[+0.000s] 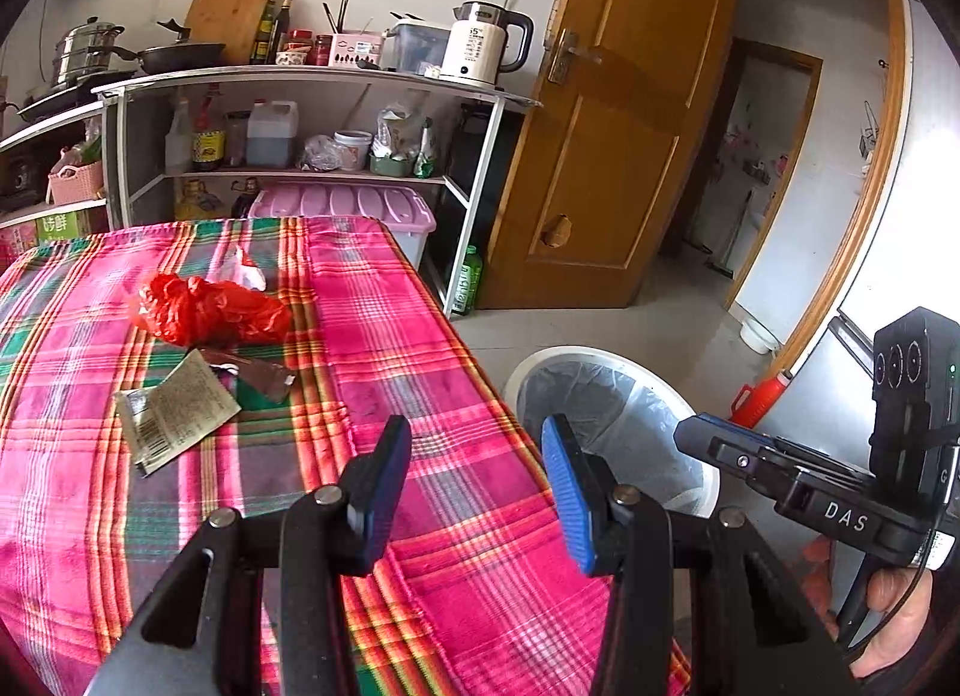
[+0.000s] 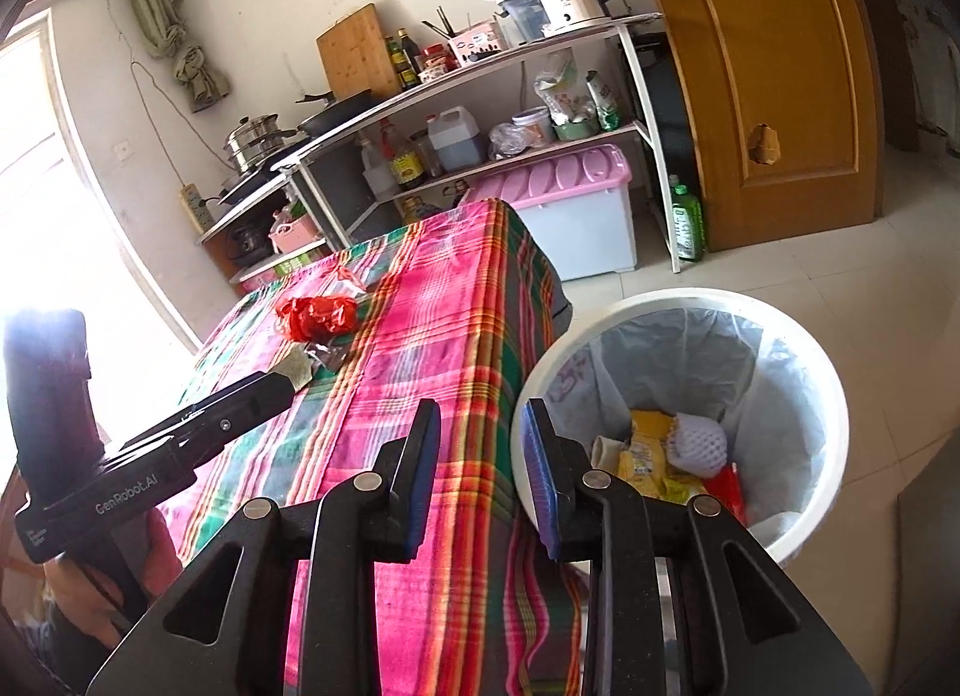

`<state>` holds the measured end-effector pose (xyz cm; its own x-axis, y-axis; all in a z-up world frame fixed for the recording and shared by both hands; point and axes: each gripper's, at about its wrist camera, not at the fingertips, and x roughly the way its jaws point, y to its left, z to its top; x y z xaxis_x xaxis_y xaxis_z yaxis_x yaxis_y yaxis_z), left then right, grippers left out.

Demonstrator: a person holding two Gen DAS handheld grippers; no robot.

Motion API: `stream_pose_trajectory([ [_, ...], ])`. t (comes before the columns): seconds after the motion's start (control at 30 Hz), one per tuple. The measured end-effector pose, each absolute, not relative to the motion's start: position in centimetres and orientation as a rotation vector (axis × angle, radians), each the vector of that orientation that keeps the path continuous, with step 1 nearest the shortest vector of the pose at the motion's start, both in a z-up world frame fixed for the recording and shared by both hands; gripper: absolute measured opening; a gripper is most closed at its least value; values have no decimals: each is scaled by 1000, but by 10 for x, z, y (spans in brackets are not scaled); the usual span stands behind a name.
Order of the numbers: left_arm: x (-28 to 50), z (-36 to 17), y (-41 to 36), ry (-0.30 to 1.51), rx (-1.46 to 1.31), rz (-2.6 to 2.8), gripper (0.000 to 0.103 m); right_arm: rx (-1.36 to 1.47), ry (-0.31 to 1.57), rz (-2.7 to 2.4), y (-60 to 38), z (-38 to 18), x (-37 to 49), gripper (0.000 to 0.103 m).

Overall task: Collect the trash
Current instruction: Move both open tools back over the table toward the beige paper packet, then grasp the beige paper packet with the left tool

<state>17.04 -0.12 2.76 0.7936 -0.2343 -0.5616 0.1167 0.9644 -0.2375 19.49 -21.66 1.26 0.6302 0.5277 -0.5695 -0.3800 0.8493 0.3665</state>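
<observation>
On the plaid tablecloth (image 1: 390, 300) lie a crumpled red plastic bag (image 1: 207, 309), a white wrapper (image 1: 243, 270) behind it, a dark foil wrapper (image 1: 255, 375) and a beige printed packet (image 1: 174, 411). The red bag also shows in the right wrist view (image 2: 318, 317). My left gripper (image 1: 474, 480) is open and empty above the table's near right part, short of the trash. My right gripper (image 2: 480, 474) is open and empty at the table's edge, beside a white lined bin (image 2: 798, 336) that holds yellow packets, a foam net and red scraps. The bin shows on the floor to the right of the table in the left wrist view (image 1: 528, 372).
A white shelf rack (image 1: 300, 78) with a kettle (image 1: 486, 45), bottles, pans and a cutting board stands behind the table. A pink-lidded storage box (image 1: 360, 204) and a green bottle (image 1: 468, 279) sit at its foot. A wooden door (image 1: 618, 126) stands open to the right.
</observation>
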Motion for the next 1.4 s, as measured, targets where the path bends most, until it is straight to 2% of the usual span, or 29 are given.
stream_pose_trajectory([
  [0.6,143,18,76,631,-209,-23,48,113,736,643,-144,18,195,30],
  [0.63,143,18,81,632,-211,-15,49,101,736,652,-138,18,196,31],
  [0.7,144,17,91,629,-216,2,58,80,735,670,-126,18,199,33],
  [0.77,145,16,101,624,-218,16,59,59,735,687,-116,18,201,34],
  [1.4,226,-11,151,747,-120,4,60,-30,780,742,-66,6,245,34],
])
